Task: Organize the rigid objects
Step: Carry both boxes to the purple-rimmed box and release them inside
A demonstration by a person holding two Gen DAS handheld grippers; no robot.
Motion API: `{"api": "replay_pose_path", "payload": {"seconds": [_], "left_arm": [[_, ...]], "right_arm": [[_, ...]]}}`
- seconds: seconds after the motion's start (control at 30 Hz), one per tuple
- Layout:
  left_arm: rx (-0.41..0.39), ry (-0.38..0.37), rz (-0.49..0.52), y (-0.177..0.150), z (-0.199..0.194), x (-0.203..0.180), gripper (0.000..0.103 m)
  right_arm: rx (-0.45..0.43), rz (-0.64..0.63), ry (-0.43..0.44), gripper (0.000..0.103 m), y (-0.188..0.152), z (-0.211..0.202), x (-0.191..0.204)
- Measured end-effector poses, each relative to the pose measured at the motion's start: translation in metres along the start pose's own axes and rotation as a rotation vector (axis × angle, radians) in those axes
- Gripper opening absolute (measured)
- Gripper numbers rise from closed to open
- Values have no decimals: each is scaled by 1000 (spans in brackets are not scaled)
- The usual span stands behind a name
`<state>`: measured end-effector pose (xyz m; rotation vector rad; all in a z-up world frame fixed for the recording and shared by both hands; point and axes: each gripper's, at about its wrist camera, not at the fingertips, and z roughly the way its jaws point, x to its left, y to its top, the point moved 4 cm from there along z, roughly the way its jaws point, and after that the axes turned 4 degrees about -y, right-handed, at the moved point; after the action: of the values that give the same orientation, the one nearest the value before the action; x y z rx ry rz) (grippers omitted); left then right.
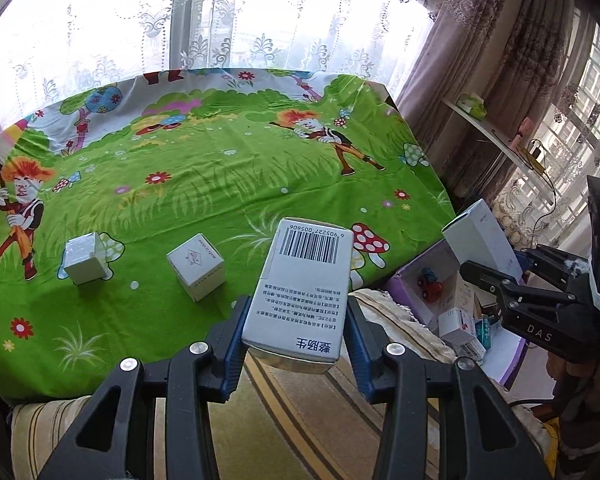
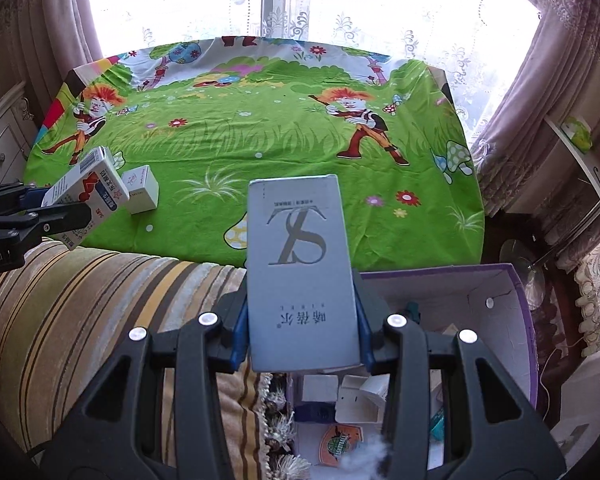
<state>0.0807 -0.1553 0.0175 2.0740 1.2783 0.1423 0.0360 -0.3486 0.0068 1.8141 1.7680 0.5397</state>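
My left gripper (image 1: 296, 320) is shut on a white medicine box with a barcode (image 1: 304, 280), held above the table's near edge; it also shows in the right wrist view (image 2: 86, 196). My right gripper (image 2: 302, 328) is shut on a tall grey box with a large "S" logo (image 2: 300, 272), held over the purple storage box (image 2: 520, 304); it also shows in the left wrist view (image 1: 480, 240). Two small white cube boxes (image 1: 86, 258) (image 1: 196, 266) sit on the green cartoon tablecloth (image 1: 220, 168).
The purple storage box (image 1: 410, 292) holds several small boxes and a toy car (image 1: 430, 286). A striped sofa cushion (image 2: 100, 320) lies along the table's near edge. Curtains and a window stand behind the table. A white shelf (image 1: 496, 136) is at the right.
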Motion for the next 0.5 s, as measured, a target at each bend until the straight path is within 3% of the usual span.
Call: {"api": "replay_pose_path", "payload": {"seconds": [0.5], "left_arm": [[94, -136, 136, -15, 23, -102, 46]], "right_arm": [[34, 190, -115, 46, -58, -20, -105]]}}
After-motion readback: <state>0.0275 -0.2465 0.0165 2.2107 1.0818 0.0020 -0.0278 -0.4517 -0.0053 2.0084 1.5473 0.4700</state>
